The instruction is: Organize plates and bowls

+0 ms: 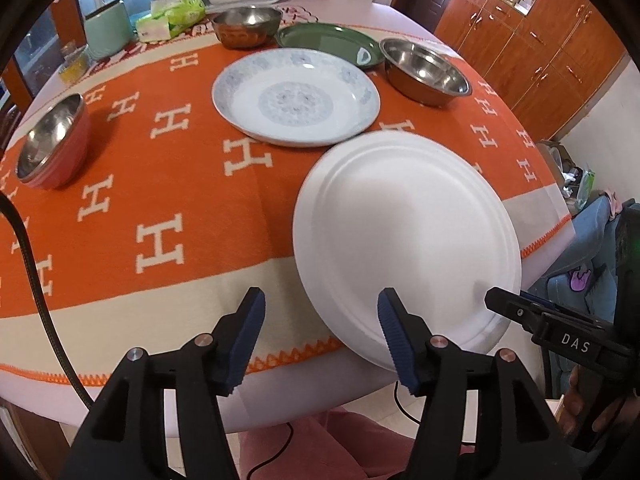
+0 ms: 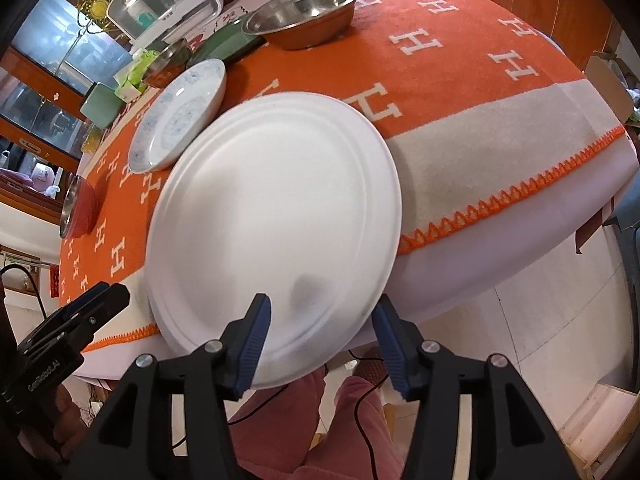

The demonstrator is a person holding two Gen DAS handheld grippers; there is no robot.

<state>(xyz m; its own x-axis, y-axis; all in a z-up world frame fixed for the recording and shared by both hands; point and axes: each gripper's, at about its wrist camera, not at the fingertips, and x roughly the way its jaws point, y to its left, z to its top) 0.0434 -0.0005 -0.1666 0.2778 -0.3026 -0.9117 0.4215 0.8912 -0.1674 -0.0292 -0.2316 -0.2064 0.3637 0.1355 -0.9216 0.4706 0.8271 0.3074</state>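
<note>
The white plate [image 1: 406, 236] sits at the near edge of the table [image 1: 300, 396], its near rim hanging out past the orange-and-cream cloth [image 1: 160, 184] and over the table's edge. In the left wrist view it fills the 4 o'clock part of the picture; in the right wrist view it lies dead centre [image 2: 276, 240].

The left tongs [image 1: 322, 340] are wide open and hold nothing — the left pad hangs over the cream border of the cloth, the right pad stands in front of the plate's near rim. Whether that pad touches the plate cannot be told.

The right tongs [image 2: 320, 340] are also wide open, with the plate's near rim lying between the two blue pads; neither pad is seen pressing on it, so nothing is gripped. A soft grey shadow lies on the plate just ahead of them.

Just beyond the white plate, at 12 o'clock in the left view, lies a blue-patterned plate [image 1: 296, 96], its rim very close to the white one. Behind it sits a green plate [image 1: 328, 44]. A steel bowl [image 1: 424, 70] stands at 1 o'clock beside the green plate, another steel bowl [image 1: 246, 26] at 11 o'clock near the far edge, and a red bowl [image 1: 52, 144] stands well apart at 9 o'clock.

A mint-green box [image 1: 108, 28] and a tissue pack [image 1: 168, 20] stand at the far left of the table.
</note>
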